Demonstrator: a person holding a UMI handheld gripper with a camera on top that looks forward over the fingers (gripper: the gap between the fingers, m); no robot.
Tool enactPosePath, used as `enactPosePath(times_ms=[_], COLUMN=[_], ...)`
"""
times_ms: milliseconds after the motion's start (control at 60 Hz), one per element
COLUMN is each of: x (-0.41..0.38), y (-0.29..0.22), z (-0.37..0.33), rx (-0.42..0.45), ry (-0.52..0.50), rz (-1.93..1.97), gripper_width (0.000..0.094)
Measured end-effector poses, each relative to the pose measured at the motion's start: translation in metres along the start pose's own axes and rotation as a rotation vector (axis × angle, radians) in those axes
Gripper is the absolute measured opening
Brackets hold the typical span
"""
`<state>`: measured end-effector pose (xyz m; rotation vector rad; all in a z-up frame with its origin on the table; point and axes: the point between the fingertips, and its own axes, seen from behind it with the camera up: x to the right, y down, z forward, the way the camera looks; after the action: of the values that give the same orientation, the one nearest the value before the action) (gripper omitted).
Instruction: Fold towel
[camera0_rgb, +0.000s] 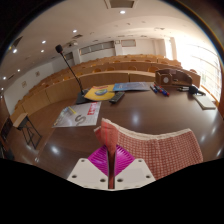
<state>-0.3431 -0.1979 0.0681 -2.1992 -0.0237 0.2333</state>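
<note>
Gripper (111, 165) pinched on checked towel (160, 150) corner, pads nearly together. Cloth looks light, limp, drapes freely; hold by corner or hem.

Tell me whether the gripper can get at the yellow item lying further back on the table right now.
Probably not as things stand: the gripper has its fingers shut on the towel, and the yellow item lies well beyond them across the table. The path itself looks free.
</note>
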Motion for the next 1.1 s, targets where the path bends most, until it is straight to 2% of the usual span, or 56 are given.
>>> enactPosePath(times_ms=[83, 183, 283, 367, 433, 550, 583, 867, 1100], x=[-0.008, 0.03, 0.107, 0.174, 0.211, 0.268, 0.276, 0.243, 0.189], y=[-0.035, -0.065, -0.068, -0.042, -0.016, -0.002, -0.004, -0.038, -0.02], z=[-0.025, -0.049, -0.049, -0.033, -0.021, -0.028, -0.033, -0.101, -0.193], rx=[0.057, 0.11, 0.118, 0.053, -0.012, -0.025, -0.015, 0.079, 0.117], ry=[-0.089, -0.111, -0.017, 0.082, 0.123, 0.226, 0.241, 0.222, 0.252], rz=[0.065, 0.12, 0.134, 0.138, 0.119, 0.09, 0.08, -0.03, -0.067], gripper_width=[0.0048, 0.0048, 0.0051, 0.0093, 0.0259, 0.0774, 0.0854, 0.0845, 0.0849])
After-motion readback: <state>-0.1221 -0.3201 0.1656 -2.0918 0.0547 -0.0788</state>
